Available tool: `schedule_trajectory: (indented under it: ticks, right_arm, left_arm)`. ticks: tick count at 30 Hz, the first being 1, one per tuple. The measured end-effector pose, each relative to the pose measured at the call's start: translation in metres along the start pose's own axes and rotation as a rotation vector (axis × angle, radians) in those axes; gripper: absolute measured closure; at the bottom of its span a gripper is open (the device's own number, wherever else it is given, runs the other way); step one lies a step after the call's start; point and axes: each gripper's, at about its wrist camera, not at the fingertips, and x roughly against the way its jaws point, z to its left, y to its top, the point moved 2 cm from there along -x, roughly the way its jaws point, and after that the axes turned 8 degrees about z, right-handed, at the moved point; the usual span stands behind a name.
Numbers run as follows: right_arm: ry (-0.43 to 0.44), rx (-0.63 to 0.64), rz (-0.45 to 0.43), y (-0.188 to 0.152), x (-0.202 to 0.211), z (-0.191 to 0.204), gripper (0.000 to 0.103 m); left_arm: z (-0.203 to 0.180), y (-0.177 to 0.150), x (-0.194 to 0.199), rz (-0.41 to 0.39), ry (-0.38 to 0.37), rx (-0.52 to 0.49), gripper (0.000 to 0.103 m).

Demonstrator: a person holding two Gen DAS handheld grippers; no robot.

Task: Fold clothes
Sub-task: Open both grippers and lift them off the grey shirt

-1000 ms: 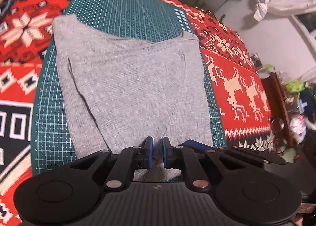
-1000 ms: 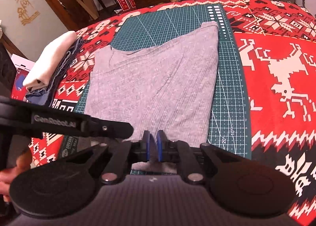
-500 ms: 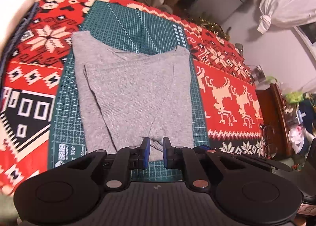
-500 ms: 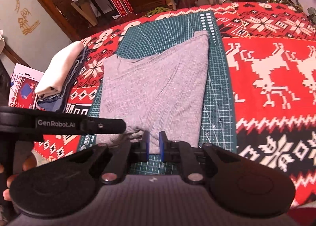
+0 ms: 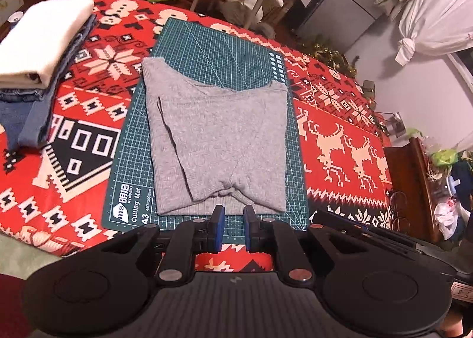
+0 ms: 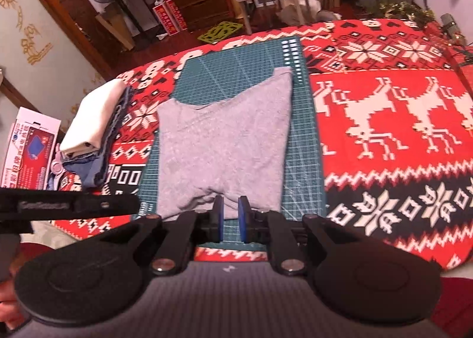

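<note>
The left gripper (image 5: 232,227) hangs over the near edge of the table with its blue pads (image 5: 219,228) a narrow gap apart and nothing between them; the right gripper (image 6: 229,219) is the same — pads nearly together, empty, clear of the cloth. Just beyond both sets of fingertips lies the grey knit top (image 5: 217,142), folded into a rough rectangle on the green cutting mat (image 5: 217,45). Its sides are turned in over the middle, so two diagonal fold edges run down and meet in a small bunched pucker at the near hem. The neckline end, dipping in a shallow V, points to the mat's far edge and the hem to its near edge — the long axis runs near to far, along the mat's length. The mat sits in the middle of a red patterned tablecloth (image 5: 340,142) with reindeer and snowflakes. Near the table's left edge is a stack of folded clothes (image 5: 38,51), a cream piece on top of blue denim.
</note>
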Motion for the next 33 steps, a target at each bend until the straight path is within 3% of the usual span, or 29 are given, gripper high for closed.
schedule_trajectory:
  ticks: [4, 8, 11, 16, 22, 25, 28, 33]
  right_arm:
    - [-0.011, 0.026, -0.002, -0.002, -0.009, -0.004, 0.091]
    - [0.014, 0.029, -0.006, 0.009, -0.030, -0.010, 0.091]
    - [0.038, 0.024, -0.002, 0.017, -0.049, -0.014, 0.091]
    - [0.075, 0.027, -0.003, 0.029, -0.077, -0.019, 0.091]
    - [0.144, -0.054, -0.002, 0.037, -0.099, -0.039, 0.090]
    - [0.188, -0.114, -0.003, 0.035, -0.099, -0.051, 0.090]
    - [0.218, -0.149, 0.008, 0.027, -0.096, -0.056, 0.089]
    - [0.264, -0.144, 0.016, 0.022, -0.094, -0.051, 0.089]
  left_arm:
    - [0.012, 0.008, -0.018, -0.022, -0.063, 0.023, 0.092]
    - [0.031, 0.025, -0.045, -0.027, -0.129, 0.117, 0.092]
    - [0.044, 0.038, -0.063, -0.031, -0.138, 0.166, 0.092]
    - [0.067, 0.050, -0.091, 0.023, -0.199, 0.264, 0.092]
    - [0.080, 0.044, -0.095, 0.084, -0.184, 0.346, 0.094]
    - [0.081, 0.039, -0.085, 0.061, -0.171, 0.347, 0.094]
    - [0.078, 0.035, -0.078, 0.038, -0.216, 0.344, 0.094]
    - [0.069, 0.034, -0.091, 0.084, -0.201, 0.312, 0.094]
